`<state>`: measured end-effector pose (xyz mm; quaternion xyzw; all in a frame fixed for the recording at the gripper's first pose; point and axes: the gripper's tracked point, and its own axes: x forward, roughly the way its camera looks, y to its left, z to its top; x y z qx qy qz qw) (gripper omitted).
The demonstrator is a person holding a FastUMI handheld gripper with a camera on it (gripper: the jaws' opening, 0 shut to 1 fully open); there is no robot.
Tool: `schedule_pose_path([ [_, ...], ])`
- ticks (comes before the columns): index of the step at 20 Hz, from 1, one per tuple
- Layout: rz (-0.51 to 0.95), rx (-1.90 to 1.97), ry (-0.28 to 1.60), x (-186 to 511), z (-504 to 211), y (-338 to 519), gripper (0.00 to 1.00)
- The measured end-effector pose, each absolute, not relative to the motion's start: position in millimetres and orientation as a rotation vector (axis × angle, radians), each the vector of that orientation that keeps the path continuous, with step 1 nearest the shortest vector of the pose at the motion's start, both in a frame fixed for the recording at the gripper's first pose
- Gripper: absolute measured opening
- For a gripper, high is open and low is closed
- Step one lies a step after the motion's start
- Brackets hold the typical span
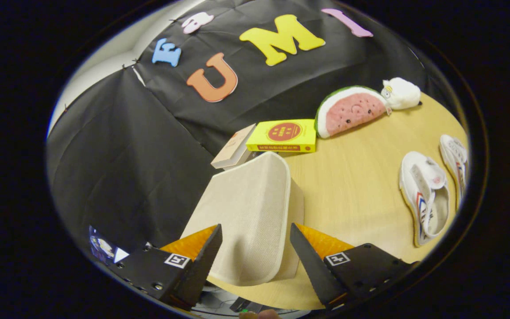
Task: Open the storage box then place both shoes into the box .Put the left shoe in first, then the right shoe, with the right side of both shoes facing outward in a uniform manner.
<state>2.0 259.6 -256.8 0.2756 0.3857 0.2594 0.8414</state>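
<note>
Nearest the camera, item one: gripper [255,252], its two fingers [202,261] standing wide apart, holding nothing, with the storage box [248,217] sitting between and just ahead of them. Item two: that box, a pale fabric-covered piece with its lid [241,208] lying closed or nearly closed and appearing tilted toward the viewer; the near rounded edge of the lid is sitting in the gap between the fingers, though whether either finger is touching it cannot be told. Item three: two white shoes [425,204] with striped sides, lying side by side on the wooden table [352,186], well apart from the box to the right, the farther-right shoe [455,161] partly cut off. Item four, far side of the table: a yellow book [283,136] beside a paler book [233,148], a watermelon-slice plush [351,111] and a small white plush [400,93]. Risks, as judged: the soft lid may be slipping out if the fingers are closing on fabric alone; the light box may be sliding or lifting whole instead of opening; picking the wrong shoe first would be breaking the left-then-right order.
</note>
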Motion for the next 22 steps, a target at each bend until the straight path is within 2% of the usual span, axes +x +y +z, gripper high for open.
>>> schedule_pose_path([
  [6,0.573,0.933,1.036,5,-282,287,0.95],
  [8,0.577,0.938,1.042,7,-277,286,0.96],
  [13,0.555,0.963,1.079,3,-268,271,0.78],
  [15,0.541,0.985,1.094,2,-265,266,0.65],
  [19,0.524,0.989,1.057,10,-240,247,0.15],
  [21,0.559,0.917,1.047,4,-229,252,0.00],
  [22,0.578,0.885,1.043,2,-220,254,0.00],
])
